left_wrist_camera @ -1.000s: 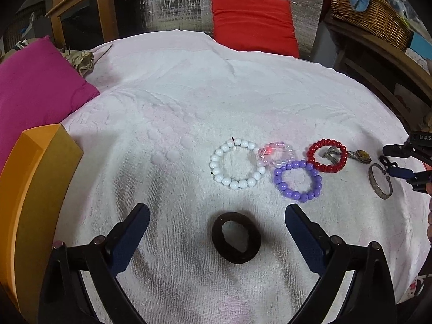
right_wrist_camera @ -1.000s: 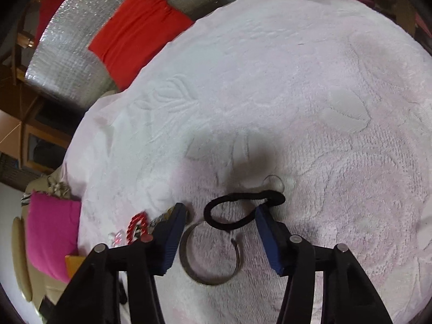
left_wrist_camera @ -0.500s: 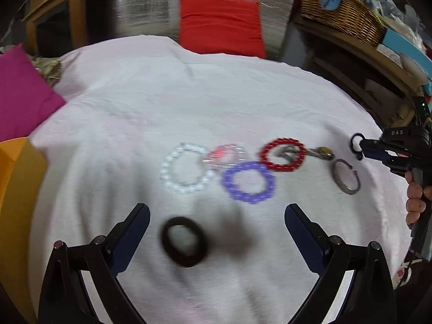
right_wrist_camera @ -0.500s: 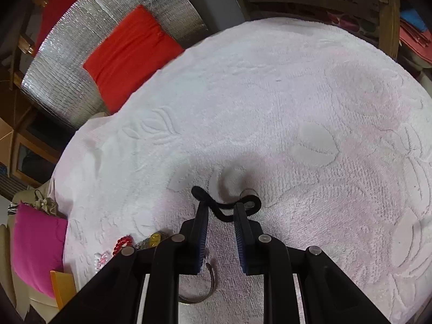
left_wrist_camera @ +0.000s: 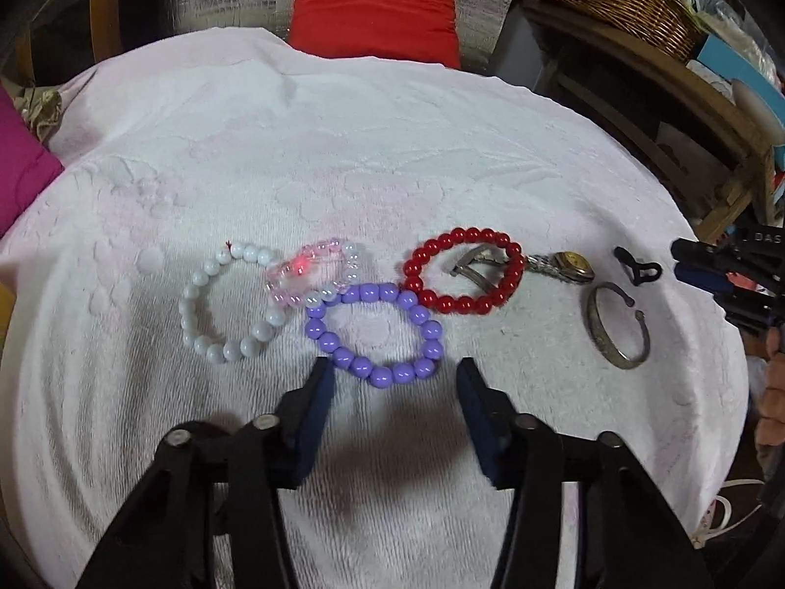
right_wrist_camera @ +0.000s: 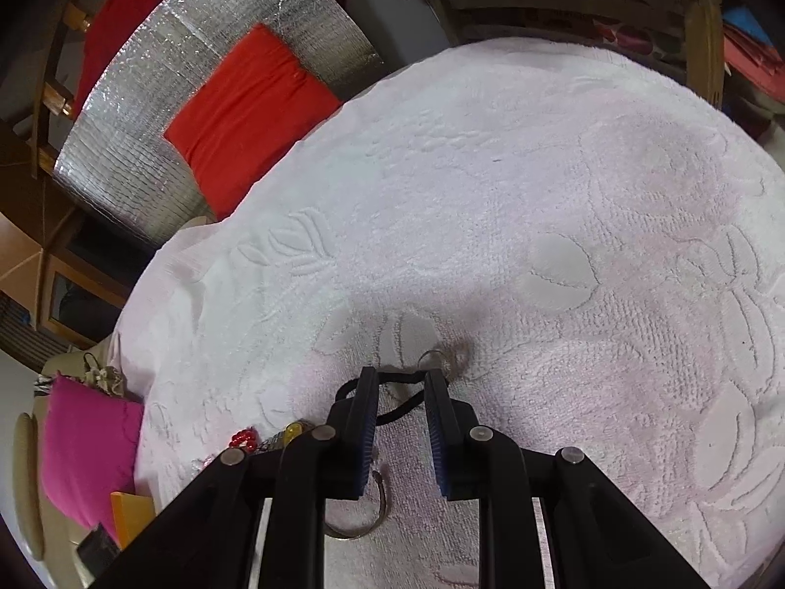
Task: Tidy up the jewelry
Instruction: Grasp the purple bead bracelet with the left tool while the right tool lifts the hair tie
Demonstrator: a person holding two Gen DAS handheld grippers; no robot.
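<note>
Here the thin black hair tie [right_wrist_camera: 400, 395] lies pinched, looped unevenly.

L gripper [left_wrist_camera: 390, 378] narrowed, moved to purple bracelet [left_wrist_camera: 374, 334]; R jaws pinched black cord [right_wrist_camera: 398, 395]

Row on towel [left_wrist_camera: 392, 157], left to right: white-bead bracelet [left_wrist_camera: 228, 302], clear-bead bracelet [left_wrist_camera: 314, 270] overlapping it, large-bead bracelet [left_wrist_camera: 375, 334] in front, round-bead bracelet [left_wrist_camera: 463, 270] ringing watch strap [left_wrist_camera: 559, 265], open bangle [left_wrist_camera: 618, 326], hair tie [left_wrist_camera: 638, 270] behind bangle. Cushion [left_wrist_camera: 375, 2] behind towel.
</note>
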